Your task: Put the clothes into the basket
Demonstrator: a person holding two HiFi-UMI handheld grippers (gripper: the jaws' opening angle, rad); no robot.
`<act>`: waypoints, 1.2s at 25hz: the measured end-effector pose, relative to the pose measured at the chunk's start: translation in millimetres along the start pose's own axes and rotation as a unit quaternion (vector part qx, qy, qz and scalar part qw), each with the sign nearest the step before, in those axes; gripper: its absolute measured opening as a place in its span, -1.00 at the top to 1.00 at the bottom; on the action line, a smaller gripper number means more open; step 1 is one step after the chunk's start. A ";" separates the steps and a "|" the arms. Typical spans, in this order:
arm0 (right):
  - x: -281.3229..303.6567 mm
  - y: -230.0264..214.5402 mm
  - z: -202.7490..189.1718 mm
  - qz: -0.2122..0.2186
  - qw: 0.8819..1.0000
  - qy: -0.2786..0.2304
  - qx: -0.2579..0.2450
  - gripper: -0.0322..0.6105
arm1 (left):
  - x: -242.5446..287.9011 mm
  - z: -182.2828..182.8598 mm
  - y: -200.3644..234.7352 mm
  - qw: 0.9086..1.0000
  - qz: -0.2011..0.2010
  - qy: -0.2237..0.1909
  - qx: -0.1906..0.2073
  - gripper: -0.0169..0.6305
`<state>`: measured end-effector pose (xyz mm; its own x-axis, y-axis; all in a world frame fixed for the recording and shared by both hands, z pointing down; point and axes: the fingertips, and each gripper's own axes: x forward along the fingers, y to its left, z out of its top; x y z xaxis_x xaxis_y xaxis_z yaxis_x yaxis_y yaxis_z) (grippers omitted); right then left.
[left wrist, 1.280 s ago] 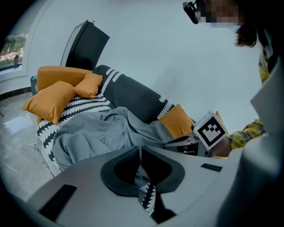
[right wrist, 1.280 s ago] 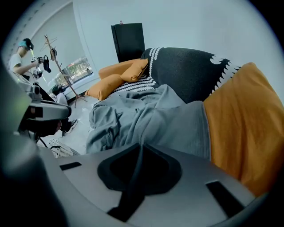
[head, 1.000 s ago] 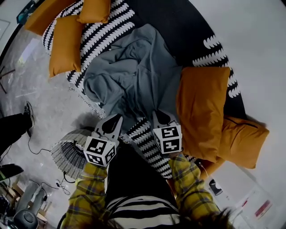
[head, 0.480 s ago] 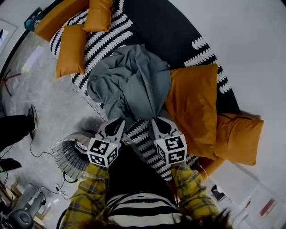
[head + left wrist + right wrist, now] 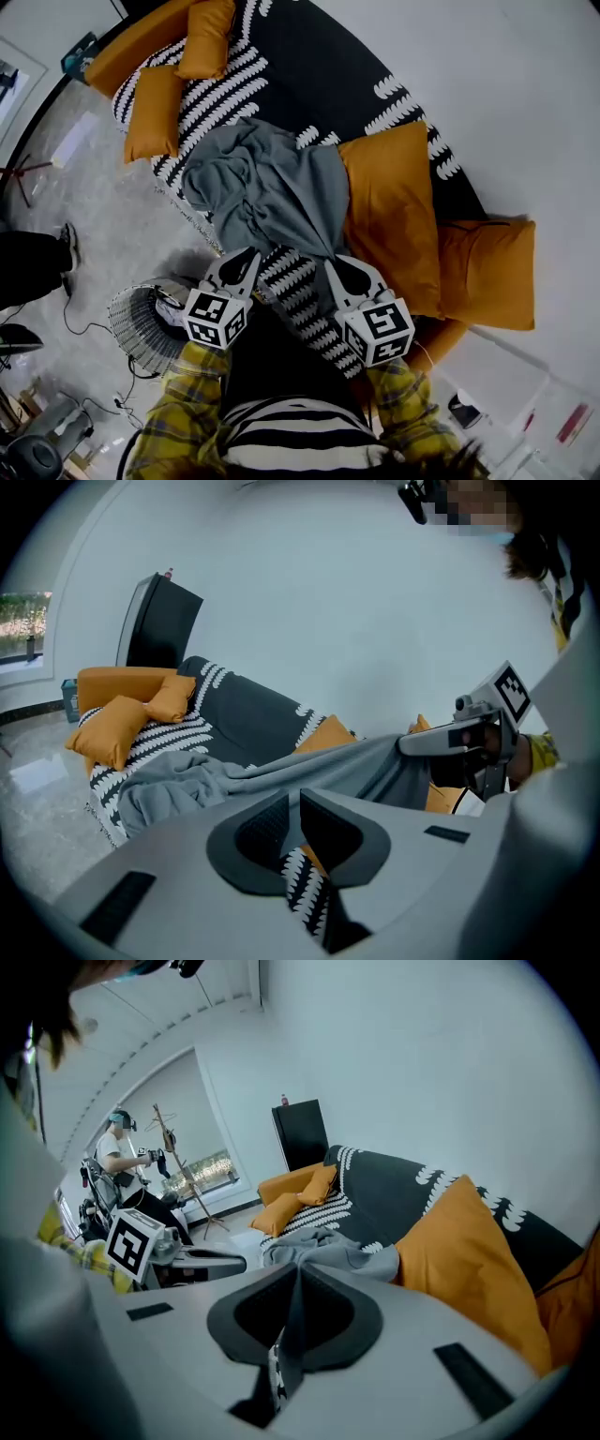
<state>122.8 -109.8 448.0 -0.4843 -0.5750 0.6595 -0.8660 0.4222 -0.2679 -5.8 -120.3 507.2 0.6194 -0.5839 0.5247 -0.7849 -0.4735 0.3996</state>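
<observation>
A grey garment (image 5: 272,187) lies bunched on the black-and-white sofa throw (image 5: 234,84), with its near edge drawn toward me. My left gripper (image 5: 246,258) and right gripper (image 5: 337,270) are each shut on that edge, a hand's width apart. In the left gripper view the jaws (image 5: 293,803) pinch thin grey cloth, and the garment (image 5: 187,775) stretches across to the right gripper (image 5: 412,745). The right gripper view shows a grey strip pinched in its shut jaws (image 5: 295,1283), with the garment (image 5: 323,1246) beyond. A wicker basket (image 5: 141,323) stands on the floor below my left gripper.
Orange cushions lie right of the garment (image 5: 389,211), further right (image 5: 487,272) and at the sofa's far end (image 5: 155,112). Someone's leg and shoe (image 5: 37,262) are at the left, with cables on the floor. Another person (image 5: 122,1162) stands by the window.
Both grippers have lifted and drawn the garment's edge toward me. The cloth has gathered narrower on the sofa. The right gripper has shifted down and right in the head view.
</observation>
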 end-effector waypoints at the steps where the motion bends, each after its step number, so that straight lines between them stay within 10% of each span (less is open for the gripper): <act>1: -8.8 1.6 -0.6 0.001 1.000 -0.004 0.002 0.79 | -1.7 0.8 -5.4 1.000 -0.001 -0.003 0.002 0.86; 30: -199.9 19.3 -22.6 -0.029 0.993 -0.113 0.031 0.79 | -63.8 -24.7 -115.0 0.998 -0.022 -0.039 0.053 0.80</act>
<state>205.7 29.1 326.9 -0.4432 -0.7423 0.5025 -0.8957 0.3438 -0.2821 44.6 -12.3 446.3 0.6561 -0.6085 0.4464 -0.7532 -0.5651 0.3367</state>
